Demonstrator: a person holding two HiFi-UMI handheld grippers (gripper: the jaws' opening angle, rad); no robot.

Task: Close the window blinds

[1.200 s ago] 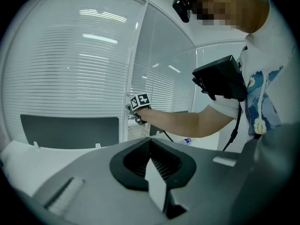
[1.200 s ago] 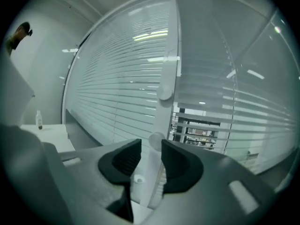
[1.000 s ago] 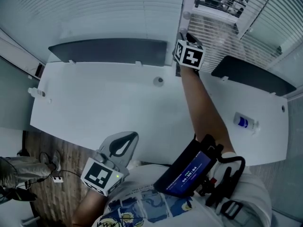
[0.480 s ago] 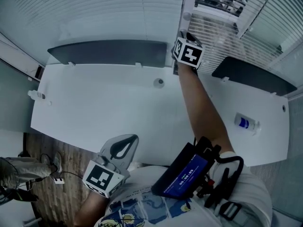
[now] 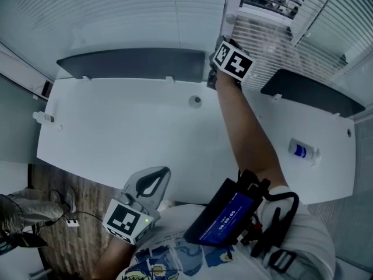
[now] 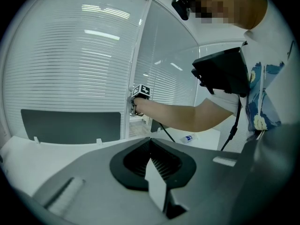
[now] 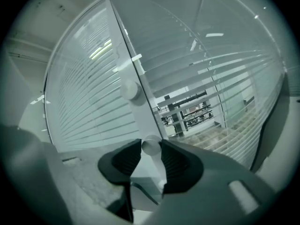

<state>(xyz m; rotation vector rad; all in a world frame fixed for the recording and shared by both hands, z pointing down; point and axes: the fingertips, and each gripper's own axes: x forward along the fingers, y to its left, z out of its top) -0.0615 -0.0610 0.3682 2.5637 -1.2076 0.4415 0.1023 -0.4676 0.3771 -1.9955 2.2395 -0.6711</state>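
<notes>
Two sets of white blinds hang behind the desk: the left blinds (image 5: 116, 10) look closed, while the right blinds (image 5: 274, 45) have open slats with a room showing through. On the white mullion (image 7: 140, 93) between them sits a round white knob (image 7: 151, 146). My right gripper (image 7: 151, 147) is shut on this knob, with the pads pressing on both sides. In the head view the right gripper (image 5: 225, 41) reaches across the desk to the mullion. My left gripper (image 5: 165, 169) hangs at the desk's front edge, jaws together and empty.
A white desk (image 5: 116, 127) stands under the windows, with dark panels (image 5: 134, 63) (image 5: 309, 92) along its back edge. A small bottle (image 5: 303, 151) lies at the right. A second knob (image 7: 130, 90) sits higher on the mullion. Cables (image 5: 58, 212) lie on the floor at the left.
The right gripper has rolled about its own axis while staying on the knob; its marker cube now faces differently. The left gripper has stayed in place.
</notes>
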